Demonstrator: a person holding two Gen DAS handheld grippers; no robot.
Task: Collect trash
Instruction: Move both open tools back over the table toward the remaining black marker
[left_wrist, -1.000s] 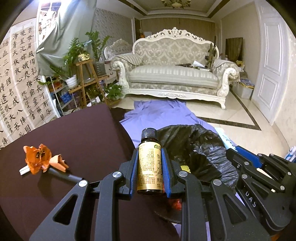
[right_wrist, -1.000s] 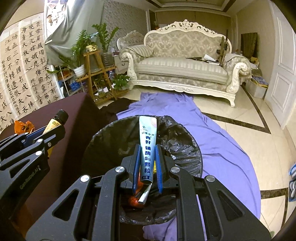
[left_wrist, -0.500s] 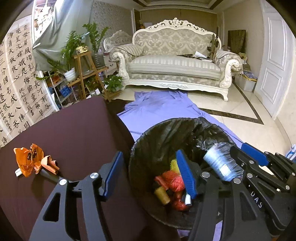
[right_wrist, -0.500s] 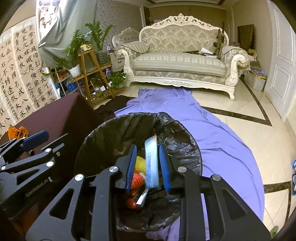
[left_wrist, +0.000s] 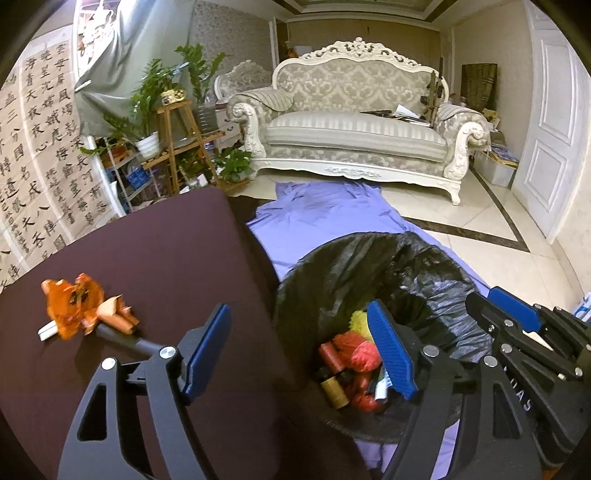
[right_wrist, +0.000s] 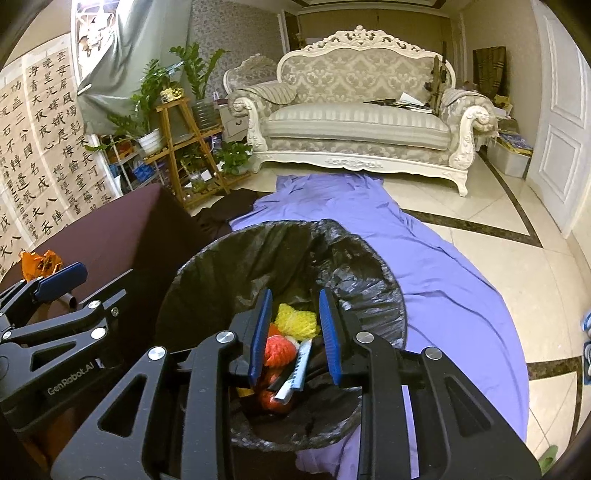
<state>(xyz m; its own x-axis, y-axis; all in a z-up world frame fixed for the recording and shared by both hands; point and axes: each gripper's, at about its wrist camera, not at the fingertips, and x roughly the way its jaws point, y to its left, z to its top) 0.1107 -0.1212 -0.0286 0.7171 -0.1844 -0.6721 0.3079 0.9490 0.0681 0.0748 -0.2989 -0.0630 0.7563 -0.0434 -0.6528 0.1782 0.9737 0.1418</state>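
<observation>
Both grippers, left (left_wrist: 299, 354) opening wide, right (right_wrist: 293, 336) slightly parted, are shown empty above the lined bin (right_wrist: 354, 251); orange wrapper scraps (left_wrist: 74, 308) left of them remain uncollected.

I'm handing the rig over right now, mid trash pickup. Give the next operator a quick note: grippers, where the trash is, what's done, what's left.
Left gripper: jaws opening, nothing between them, poised over the table edge and bin.
Right gripper: open, empty, above the bin.
Done: a small bottle and a sachet lie in the bin with red and yellow scraps.
Left: the orange wrapper and the dark stick beside it on the brown table.
</observation>
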